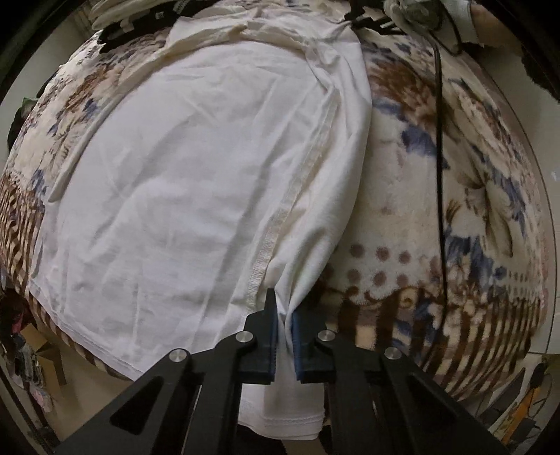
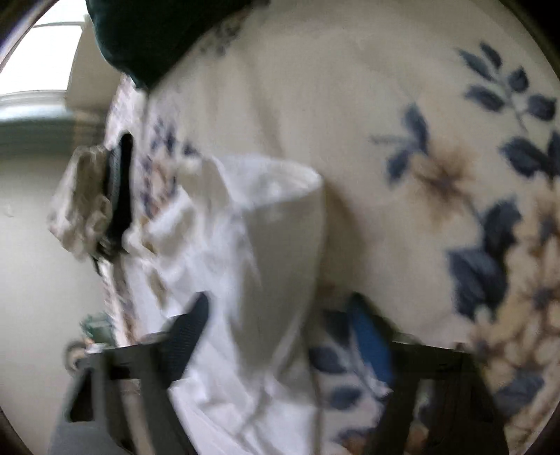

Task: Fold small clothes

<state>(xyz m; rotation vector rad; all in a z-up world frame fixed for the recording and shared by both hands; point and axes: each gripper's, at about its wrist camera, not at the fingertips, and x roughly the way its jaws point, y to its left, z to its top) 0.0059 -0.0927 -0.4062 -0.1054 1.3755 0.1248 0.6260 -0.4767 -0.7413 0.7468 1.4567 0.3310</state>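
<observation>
A white t-shirt [image 1: 196,182] lies spread on a floral blanket [image 1: 465,182], its right side folded over so a seam strip runs down it. My left gripper [image 1: 284,320] is shut on the shirt's lower right fold near the hem, with cloth pinched between the blue pads [image 1: 271,336]. In the blurred right wrist view the white shirt [image 2: 252,266] lies between the fingers of my right gripper [image 2: 280,316], which is open wide above it; the right pad [image 2: 371,343] is over the blanket.
A black cable [image 1: 438,147] runs down the blanket to the right of the shirt. More clothes are piled at the far edge [image 1: 140,21]. A dark cushion [image 2: 157,35] and a crumpled cloth [image 2: 80,199] sit at the blanket's edge. A cardboard box [image 1: 45,353] stands on the floor.
</observation>
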